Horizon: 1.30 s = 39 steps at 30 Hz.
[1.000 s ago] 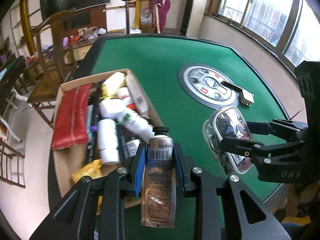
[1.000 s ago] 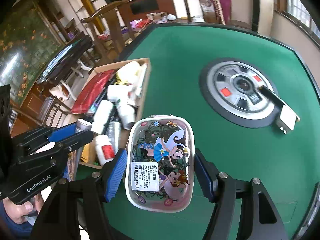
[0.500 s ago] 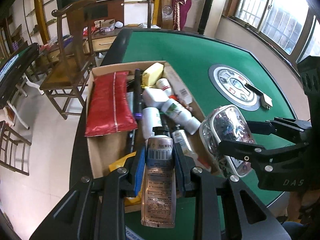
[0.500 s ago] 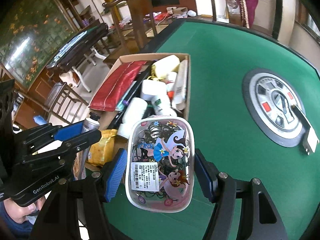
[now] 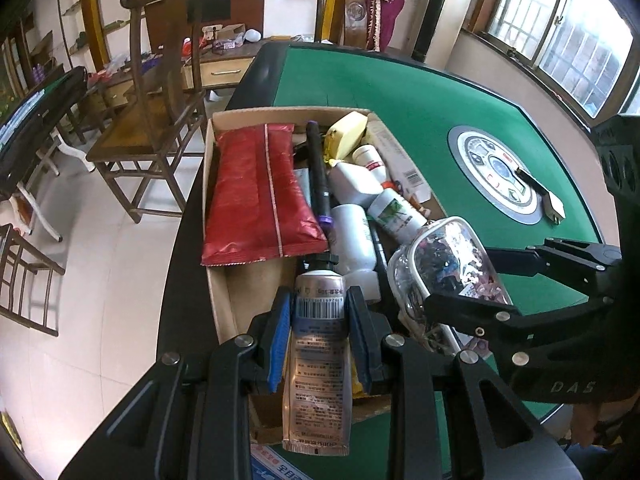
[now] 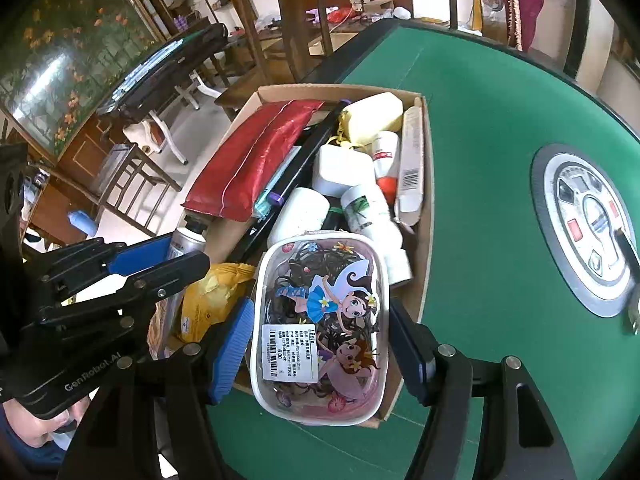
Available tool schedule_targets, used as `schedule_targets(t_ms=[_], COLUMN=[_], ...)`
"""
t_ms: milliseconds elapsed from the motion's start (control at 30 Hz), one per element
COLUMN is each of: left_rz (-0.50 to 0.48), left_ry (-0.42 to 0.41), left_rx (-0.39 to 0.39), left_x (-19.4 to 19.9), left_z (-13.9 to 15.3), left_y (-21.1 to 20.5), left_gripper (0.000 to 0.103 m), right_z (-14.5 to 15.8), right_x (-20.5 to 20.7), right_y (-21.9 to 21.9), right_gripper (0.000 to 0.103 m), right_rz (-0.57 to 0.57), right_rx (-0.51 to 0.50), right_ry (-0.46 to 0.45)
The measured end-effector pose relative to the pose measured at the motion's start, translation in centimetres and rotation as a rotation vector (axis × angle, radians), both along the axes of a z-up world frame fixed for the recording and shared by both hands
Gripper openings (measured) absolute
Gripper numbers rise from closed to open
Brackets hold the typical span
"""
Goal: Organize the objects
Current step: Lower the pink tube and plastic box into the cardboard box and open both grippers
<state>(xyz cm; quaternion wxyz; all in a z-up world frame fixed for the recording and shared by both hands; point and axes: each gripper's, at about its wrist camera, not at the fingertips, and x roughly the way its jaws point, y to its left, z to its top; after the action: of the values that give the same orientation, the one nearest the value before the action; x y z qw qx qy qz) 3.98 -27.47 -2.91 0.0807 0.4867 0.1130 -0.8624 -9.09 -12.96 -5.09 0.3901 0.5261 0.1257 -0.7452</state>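
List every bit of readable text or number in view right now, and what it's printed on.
"GenRobot.AI": body of the left gripper.
"DAS": body of the right gripper.
"6.00": white price sticker on the clear cartoon-lidded box.
The sticker's other lines and the print and barcode digits on the silver tube are too small to read.

both tongs have travelled from over the green table [image 5: 400, 92] to over the cardboard box [image 5: 224, 304]. in the left wrist view the box sat at the left of the frame a second ago, beside the silver tube [image 5: 318, 356]; now it fills the centre, and the tube's black cap lies over the box's bare floor, just below the red pouch [image 5: 256, 196]. in the right wrist view the clear cartoon case [image 6: 320, 328] was over green felt with the box at upper left; now the box lies directly behind it. the round centre panel [image 6: 588, 228] has slid from the frame's middle to the right edge.
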Motion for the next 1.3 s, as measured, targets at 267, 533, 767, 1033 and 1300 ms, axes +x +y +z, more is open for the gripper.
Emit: schedule_targets(t_ms=[267, 533, 767, 1033, 1300], left_rz=[0.008, 0.016, 0.032, 0.069, 0.123], left_ry=[-0.026, -0.039, -0.044, -0.077, -0.027], left_rx=[0.019, 0.028, 0.042, 0.085, 0.204], left_x=[-0.1, -0.1, -0.4, -0.9, -0.3], left_z=[-1.2, -1.9, -2.5, -3.6, -1.7], left_y=[-0.7, -1.0, -1.4, -2.2, -3.6], left_gripper=[0.027, 0.027, 0.027, 0.044, 0.051], right_z=[0.0, -0.7, -0.5, 1.0, 1.2], right_x=[-0.4, -0.3, -0.5, -0.6, -1.7], right_y=[-1.2, -1.7, -1.4, 1.7, 7.3], right_gripper=[0.056, 0.049, 0.049, 0.049, 0.049], right_rz=[0.004, 0.004, -0.004, -0.023, -0.135], right_rx=[0.005, 0.028, 0.029, 0.018, -0.008], right_ry=[0.004, -0.014, -0.006, 0.011, -0.033])
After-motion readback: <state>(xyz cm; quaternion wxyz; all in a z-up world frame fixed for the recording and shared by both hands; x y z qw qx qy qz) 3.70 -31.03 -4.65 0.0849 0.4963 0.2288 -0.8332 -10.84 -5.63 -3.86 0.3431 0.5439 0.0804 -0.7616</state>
